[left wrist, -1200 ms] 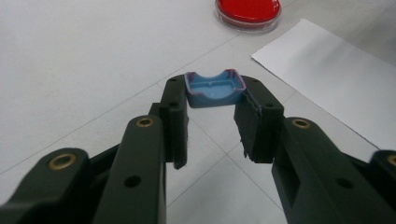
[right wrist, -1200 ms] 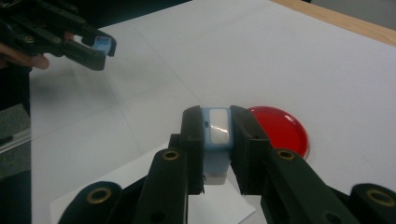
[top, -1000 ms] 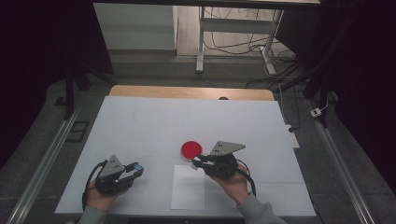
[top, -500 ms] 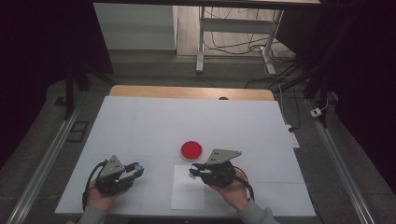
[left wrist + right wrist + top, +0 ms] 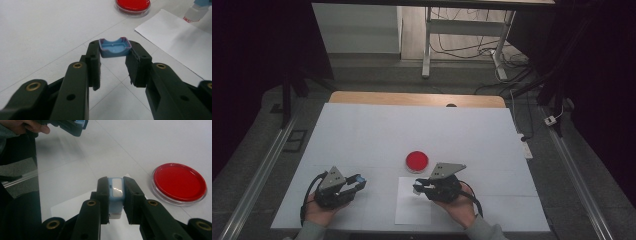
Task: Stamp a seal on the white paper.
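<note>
Blue plastic sits between both sets of jaws; the left gripper (image 5: 357, 181), held low at the near left of the white table (image 5: 362, 130), is clamped on a small blue cap (image 5: 115, 47), whose hollow underside faces the camera in the left gripper view, pinched at its two ends by the jaw tips; that same cap shows as a blue speck at the gripper's tip in the high view (image 5: 358, 178).

Across from it, the right gripper (image 5: 418, 188) is closed on a light-blue stamp-like block (image 5: 115, 195) (a pale whitish base peeks out beneath it); its pads (image 5: 103, 192) press on both flanks of the block, which stands upright between them with a glossy white panel on top; in the high view the block hangs over the far part of a white paper sheet (image 5: 413, 212) lying on the near middle of the table.

A round dish of red medium (image 5: 417, 161) rests on the table just beyond the sheet's far edge, near the right gripper's tip yet apart from it; in the right gripper view it lies to the right of the jaws (image 5: 180, 182), and in the left gripper view at the top edge (image 5: 132, 5).

Each gripper is grasped from behind by a hand (image 5: 319, 212) near the table's front edge; the two grippers point toward each other and stand well apart.
</note>
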`<state>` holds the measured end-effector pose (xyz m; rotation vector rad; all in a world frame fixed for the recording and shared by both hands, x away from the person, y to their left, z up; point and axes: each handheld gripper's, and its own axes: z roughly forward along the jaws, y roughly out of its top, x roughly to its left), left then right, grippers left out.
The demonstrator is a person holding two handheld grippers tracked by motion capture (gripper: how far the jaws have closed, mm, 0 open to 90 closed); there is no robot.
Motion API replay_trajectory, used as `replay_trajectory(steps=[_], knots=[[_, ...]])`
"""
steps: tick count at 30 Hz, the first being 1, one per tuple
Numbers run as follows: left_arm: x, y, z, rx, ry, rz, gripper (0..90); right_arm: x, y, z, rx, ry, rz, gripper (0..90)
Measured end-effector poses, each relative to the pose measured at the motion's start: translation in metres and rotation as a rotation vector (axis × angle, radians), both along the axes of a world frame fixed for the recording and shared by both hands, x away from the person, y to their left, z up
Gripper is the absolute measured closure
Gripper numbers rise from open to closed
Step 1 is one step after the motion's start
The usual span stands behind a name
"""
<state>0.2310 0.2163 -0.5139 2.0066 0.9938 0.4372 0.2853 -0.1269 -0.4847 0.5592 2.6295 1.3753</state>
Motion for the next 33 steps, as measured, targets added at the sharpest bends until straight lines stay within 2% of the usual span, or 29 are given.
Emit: replay_trajectory(steps=[14,23,33], knots=[[0.0,-0.001,0.0,0.004,0.001,-0.001,65.0,0.001,0.01,-0.01,-0.032,0.008,0.016,75.6],[0.0,-0.001,0.0,0.004,0.0,-0.002,65.1,0.002,0.013,-0.016,-0.072,-0.008,0.009,75.5],[0.0,-0.001,0.0,0.004,0.0,-0.003,65.0,0.004,0.012,-0.02,-0.073,-0.013,0.0,75.6]])
